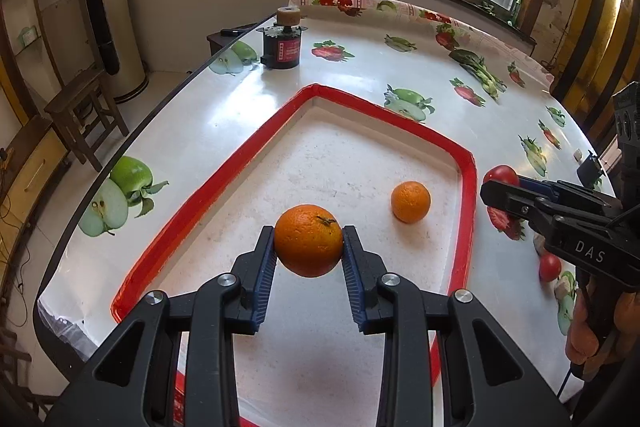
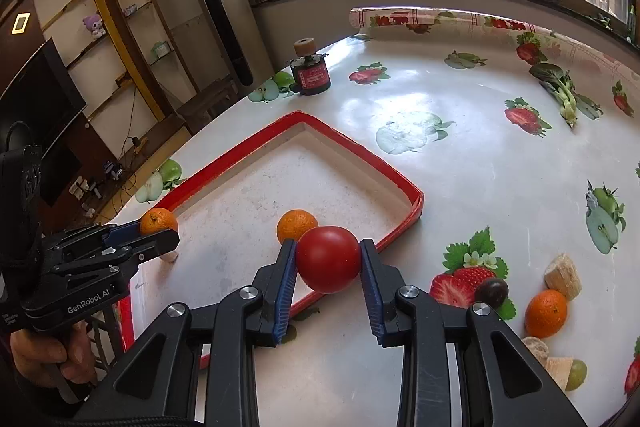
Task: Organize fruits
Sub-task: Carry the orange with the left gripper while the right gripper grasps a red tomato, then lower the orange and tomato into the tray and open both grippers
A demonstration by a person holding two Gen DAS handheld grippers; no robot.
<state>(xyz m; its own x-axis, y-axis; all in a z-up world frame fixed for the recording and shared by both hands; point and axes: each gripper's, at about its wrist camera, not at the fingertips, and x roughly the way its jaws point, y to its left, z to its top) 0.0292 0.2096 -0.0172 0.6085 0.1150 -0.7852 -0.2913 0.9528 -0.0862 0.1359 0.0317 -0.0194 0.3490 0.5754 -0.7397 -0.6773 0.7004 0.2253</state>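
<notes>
My left gripper (image 1: pixel 308 241) is shut on an orange (image 1: pixel 308 241) and holds it above the red-rimmed tray (image 1: pixel 224 167). A second orange (image 1: pixel 411 201) lies in the tray near its right rim. My right gripper (image 2: pixel 328 259) is shut on a red tomato (image 2: pixel 328 259) just above the tray's near right rim (image 2: pixel 394 179). In the right wrist view the left gripper (image 2: pixel 158 227) shows at the left with its orange (image 2: pixel 158 221), and the tray orange (image 2: pixel 296 225) sits behind the tomato. In the left wrist view the right gripper (image 1: pixel 500 189) holds the tomato (image 1: pixel 501 175) at the right.
On the fruit-print tablecloth right of the tray lie another orange (image 2: pixel 546 313), a dark plum (image 2: pixel 492 291), a green grape (image 2: pixel 576 375) and bread pieces (image 2: pixel 562 277). A second tomato (image 1: pixel 550 267) shows there too. A dark jar with a cork lid (image 1: pixel 282 45) stands at the far left edge.
</notes>
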